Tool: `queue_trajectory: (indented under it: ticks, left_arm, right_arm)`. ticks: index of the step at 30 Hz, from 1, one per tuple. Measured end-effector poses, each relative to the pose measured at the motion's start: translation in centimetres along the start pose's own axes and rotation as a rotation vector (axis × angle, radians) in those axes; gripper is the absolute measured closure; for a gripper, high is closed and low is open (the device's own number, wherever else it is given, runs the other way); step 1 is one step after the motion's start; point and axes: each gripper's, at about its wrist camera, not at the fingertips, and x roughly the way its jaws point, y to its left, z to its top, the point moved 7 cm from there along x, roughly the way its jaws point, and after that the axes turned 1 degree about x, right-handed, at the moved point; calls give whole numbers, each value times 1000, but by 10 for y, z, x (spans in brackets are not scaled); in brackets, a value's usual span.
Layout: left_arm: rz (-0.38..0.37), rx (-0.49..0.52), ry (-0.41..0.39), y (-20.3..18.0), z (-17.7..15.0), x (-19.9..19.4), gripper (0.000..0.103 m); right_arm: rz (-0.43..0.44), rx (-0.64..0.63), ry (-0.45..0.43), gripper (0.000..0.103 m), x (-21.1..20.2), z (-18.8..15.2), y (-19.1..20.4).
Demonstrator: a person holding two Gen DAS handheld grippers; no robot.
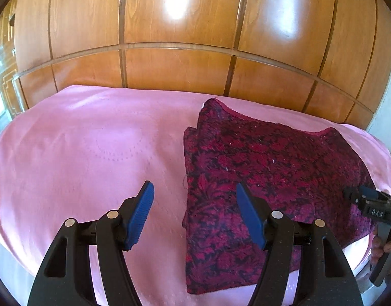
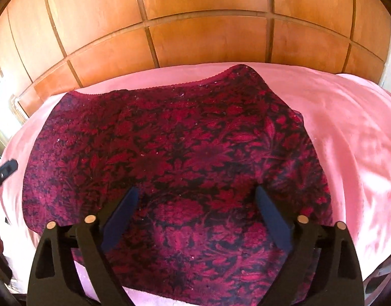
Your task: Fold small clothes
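A pink bedsheet (image 1: 93,137) covers the bed, smooth with a faint stitched circular pattern and soft sheen. Directly behind the bed stands a glossy wooden wardrobe (image 1: 175,20), its orange-brown panels divided by thin grooves and reflecting bright patches of light. Left of the wardrobe, a sunlit carved panel (image 1: 5,76) shows.

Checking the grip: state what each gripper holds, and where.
Nothing is held. Left gripper and right gripper are both open above the garment.
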Motion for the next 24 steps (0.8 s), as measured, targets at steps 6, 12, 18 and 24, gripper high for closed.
queue_trajectory:
  ticks: [6, 12, 18, 24]
  left_arm:
    - [-137, -124, 37, 22, 29, 19, 38]
    - [-229, -256, 163, 38, 61, 75, 38]
    - [-298, -330, 280, 26, 72, 131, 73]
    - [-161, -280, 239, 16, 64, 151, 90]
  right_arm:
    - [-1, -5, -3, 3, 5, 0, 0]
    - [-4, -14, -20, 3, 5, -3, 1]
    - [-15, -26, -32, 2, 6, -4, 3]
    - [0, -38, -36, 2, 7, -9, 6]
